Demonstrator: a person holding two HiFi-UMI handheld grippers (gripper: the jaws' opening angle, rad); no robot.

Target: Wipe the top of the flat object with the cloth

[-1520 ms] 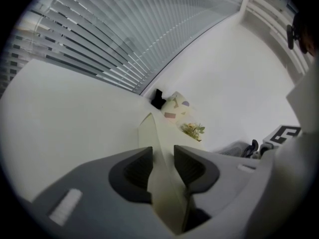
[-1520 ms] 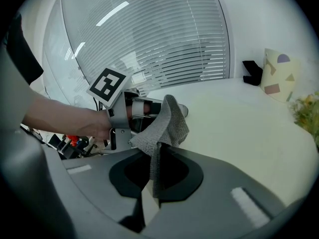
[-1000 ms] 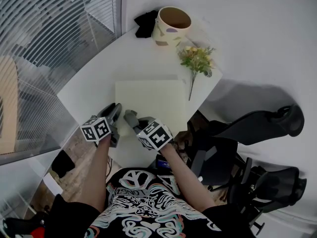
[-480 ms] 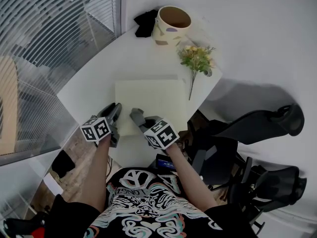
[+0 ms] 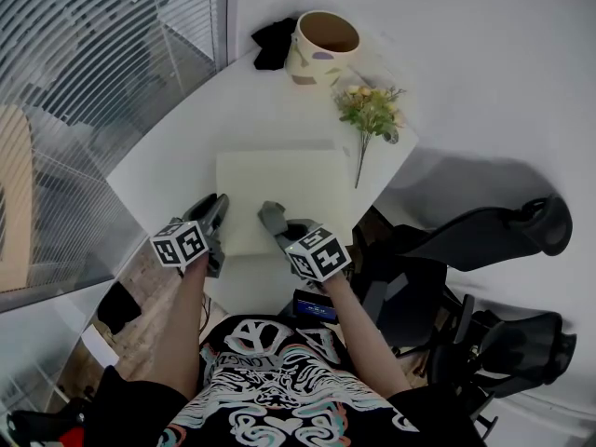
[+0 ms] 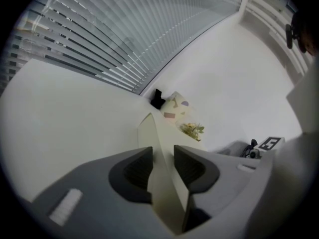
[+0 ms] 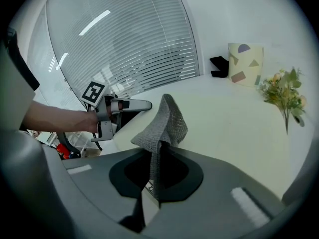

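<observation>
Cloth [image 7: 162,126] (grey mesh) pinched in right gripper [image 5: 271,214] fingers, left gripper [image 5: 218,205] fingers clamping flat board [image 5: 289,180]

my left gripper [image 5: 220,203] and right gripper [image 5: 270,214] are grey with dark jaw recesses, each bearing a white marker cube [image 5: 180,242] of black squares. i wear a black t-shirt [image 5: 270,389] printed with pale swirls and a peace sign.

Two hand-held grippers [image 5: 216,210] [image 5: 271,215]; one cloth [image 7: 162,124], board [image 5: 289,182], pot [image 5: 321,49]; probably one sprig [image 5: 371,110].

L tongs [image 5: 218,205] clamp board [image 5: 289,180]; R tongs [image 5: 270,215] clamp cloth [image 7: 162,126].
</observation>
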